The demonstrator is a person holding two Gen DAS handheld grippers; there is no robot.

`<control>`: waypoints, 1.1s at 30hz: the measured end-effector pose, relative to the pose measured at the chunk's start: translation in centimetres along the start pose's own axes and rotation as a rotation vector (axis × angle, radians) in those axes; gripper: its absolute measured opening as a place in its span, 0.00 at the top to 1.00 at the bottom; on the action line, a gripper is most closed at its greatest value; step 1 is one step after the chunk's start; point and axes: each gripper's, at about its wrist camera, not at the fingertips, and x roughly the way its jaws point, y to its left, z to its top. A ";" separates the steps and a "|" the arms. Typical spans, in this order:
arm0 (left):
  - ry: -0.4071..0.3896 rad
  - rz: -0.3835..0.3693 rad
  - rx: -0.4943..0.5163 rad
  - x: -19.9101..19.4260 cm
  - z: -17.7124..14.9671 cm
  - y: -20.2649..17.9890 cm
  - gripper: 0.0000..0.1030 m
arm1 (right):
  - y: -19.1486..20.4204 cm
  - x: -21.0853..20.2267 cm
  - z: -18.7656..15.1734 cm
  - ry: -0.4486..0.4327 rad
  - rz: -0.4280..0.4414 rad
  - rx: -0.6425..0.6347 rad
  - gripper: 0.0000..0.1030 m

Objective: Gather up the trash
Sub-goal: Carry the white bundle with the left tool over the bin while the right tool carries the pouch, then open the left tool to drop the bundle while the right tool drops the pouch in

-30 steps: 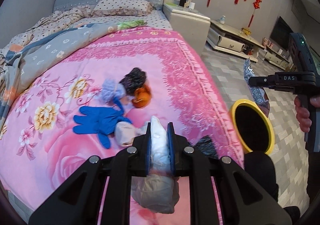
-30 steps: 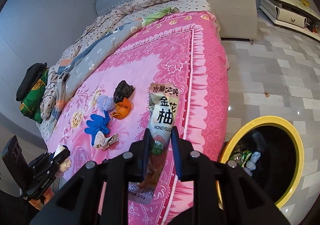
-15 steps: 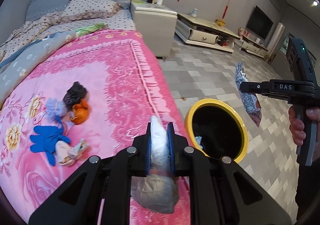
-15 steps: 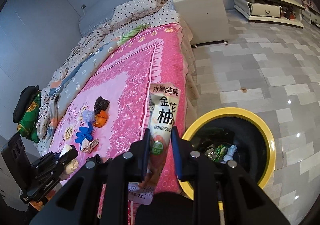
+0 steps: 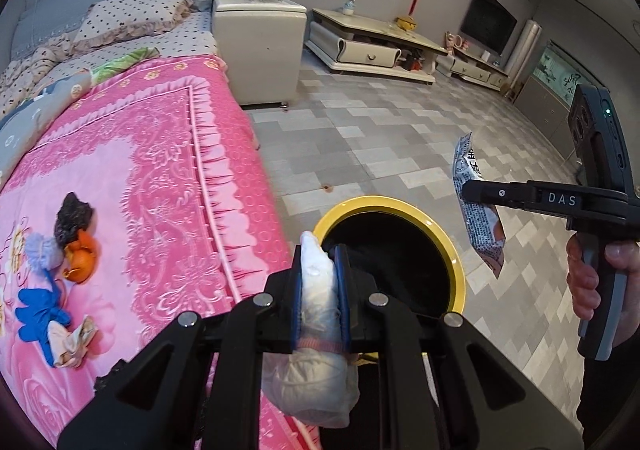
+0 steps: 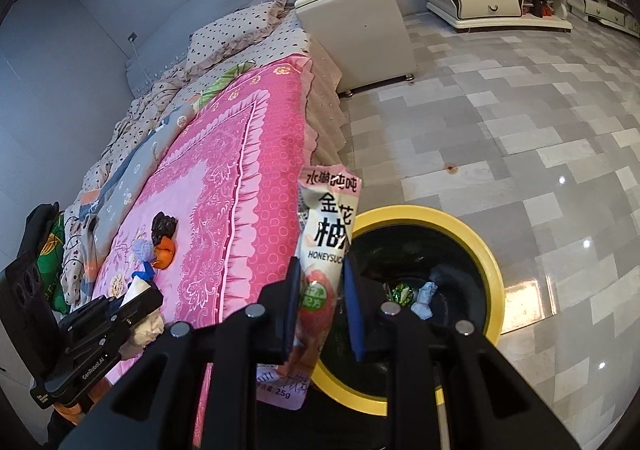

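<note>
My left gripper is shut on a crumpled white wad of tissue and holds it over the near left rim of a yellow-rimmed black trash bin on the floor. My right gripper is shut on a pink snack wrapper, held upright above the bin's left side; it also shows in the left wrist view. The bin holds some scraps. More trash lies on the pink bedspread: a black lump, an orange peel, a blue glove, a pale wad.
The bed's edge stands just left of the bin. A white bedside cabinet and a low TV stand stand farther back on the grey tiled floor. A person's hand holds the right gripper's handle.
Both grippers have swung right from over the bed toward the bin, still holding their items. The bin now lies directly ahead of both.
</note>
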 end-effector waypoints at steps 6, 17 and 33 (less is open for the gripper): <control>0.036 -0.033 0.011 3.4 0.5 -2.1 0.87 | -2.4 0.9 0.1 0.006 -0.028 0.032 0.81; 0.097 -0.076 -0.012 8.4 0.3 -4.1 0.86 | -4.9 2.9 -0.3 0.035 -0.043 0.074 0.80; 0.083 -0.106 -0.036 8.3 0.5 -4.3 0.65 | -6.2 2.2 -0.5 0.028 -0.055 0.118 0.71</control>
